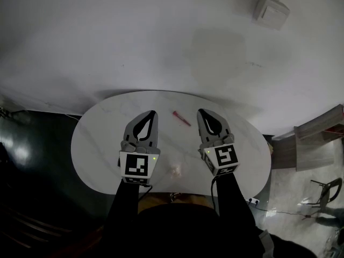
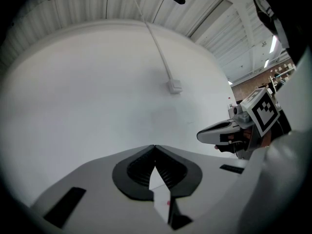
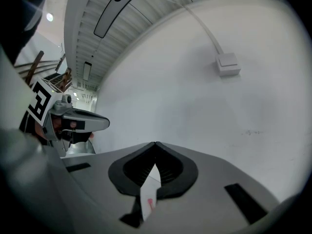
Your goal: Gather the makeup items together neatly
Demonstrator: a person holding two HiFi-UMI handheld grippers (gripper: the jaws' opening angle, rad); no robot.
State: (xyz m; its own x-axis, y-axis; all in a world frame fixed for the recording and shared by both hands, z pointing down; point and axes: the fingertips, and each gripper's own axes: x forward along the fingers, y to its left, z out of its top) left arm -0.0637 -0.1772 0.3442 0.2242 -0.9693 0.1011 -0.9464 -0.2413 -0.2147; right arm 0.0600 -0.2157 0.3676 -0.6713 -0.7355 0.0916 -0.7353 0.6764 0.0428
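Observation:
A slim red makeup stick lies on the white oval table, toward the back and between the two gripper tips. A small pale pink item rests near the table's front edge, between the two grippers. My left gripper hovers just left of the red stick, jaws shut and empty. My right gripper hovers just right of it, also shut and empty. In the left gripper view the jaws meet at the tips, and a red speck shows below them. The right gripper view shows the same, with the red speck.
A white wall rises behind the table, with a junction box and cable on it. Wooden boards and a chair stand at the right. Dark floor lies to the left. The person's sleeves reach over the front edge.

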